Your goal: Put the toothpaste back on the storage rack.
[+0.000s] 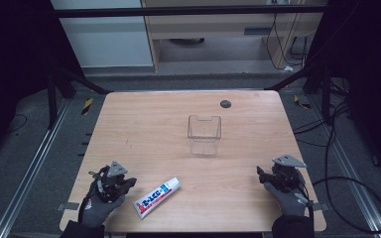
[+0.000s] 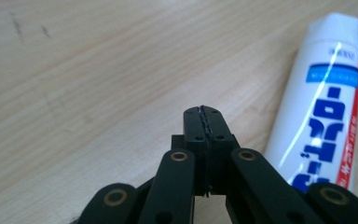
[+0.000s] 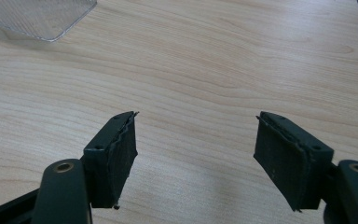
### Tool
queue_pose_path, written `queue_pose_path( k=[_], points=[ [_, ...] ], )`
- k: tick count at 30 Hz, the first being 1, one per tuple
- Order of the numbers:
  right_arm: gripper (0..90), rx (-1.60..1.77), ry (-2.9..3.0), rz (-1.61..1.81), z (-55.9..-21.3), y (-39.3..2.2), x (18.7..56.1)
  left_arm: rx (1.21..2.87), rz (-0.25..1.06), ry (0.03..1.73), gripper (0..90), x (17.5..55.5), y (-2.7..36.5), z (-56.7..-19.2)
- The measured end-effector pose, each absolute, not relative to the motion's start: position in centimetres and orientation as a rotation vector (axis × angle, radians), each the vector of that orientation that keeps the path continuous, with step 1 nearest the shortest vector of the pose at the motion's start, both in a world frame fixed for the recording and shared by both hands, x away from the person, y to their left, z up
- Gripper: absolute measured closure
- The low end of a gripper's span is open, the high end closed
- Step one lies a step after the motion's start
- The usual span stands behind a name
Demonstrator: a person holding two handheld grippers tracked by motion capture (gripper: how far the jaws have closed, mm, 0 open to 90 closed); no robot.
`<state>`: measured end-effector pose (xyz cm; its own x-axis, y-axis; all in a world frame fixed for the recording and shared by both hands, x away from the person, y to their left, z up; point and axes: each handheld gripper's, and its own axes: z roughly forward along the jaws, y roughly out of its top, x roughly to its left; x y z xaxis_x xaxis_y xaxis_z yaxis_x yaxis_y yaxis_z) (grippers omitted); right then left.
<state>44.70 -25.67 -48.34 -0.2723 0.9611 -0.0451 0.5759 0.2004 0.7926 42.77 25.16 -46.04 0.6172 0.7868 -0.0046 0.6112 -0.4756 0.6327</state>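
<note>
A white toothpaste tube with blue and red print lies flat near the table's front edge, cap end pointing to the back right. My left gripper rests just left of it, apart from it, in a gloved hand. In the left gripper view its jaws are pressed together with nothing between them, and the tube lies to their right. My right gripper sits at the front right of the table. Its jaws stand wide apart over bare wood.
A clear plastic container stands upright in the middle of the wooden table; its corner shows at the top left of the right gripper view. A small dark round disc sits near the far edge. Cables lie on the floor at right.
</note>
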Motion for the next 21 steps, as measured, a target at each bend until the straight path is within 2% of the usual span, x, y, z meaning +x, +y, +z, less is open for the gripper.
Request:
queue_pose_path(
  k=[21],
  points=[
    [28.2,1.435,1.934,0.904,-48.5,-25.8,44.8,2.382,0.280,0.971,89.5,41.5,23.1,-46.9]
  ],
)
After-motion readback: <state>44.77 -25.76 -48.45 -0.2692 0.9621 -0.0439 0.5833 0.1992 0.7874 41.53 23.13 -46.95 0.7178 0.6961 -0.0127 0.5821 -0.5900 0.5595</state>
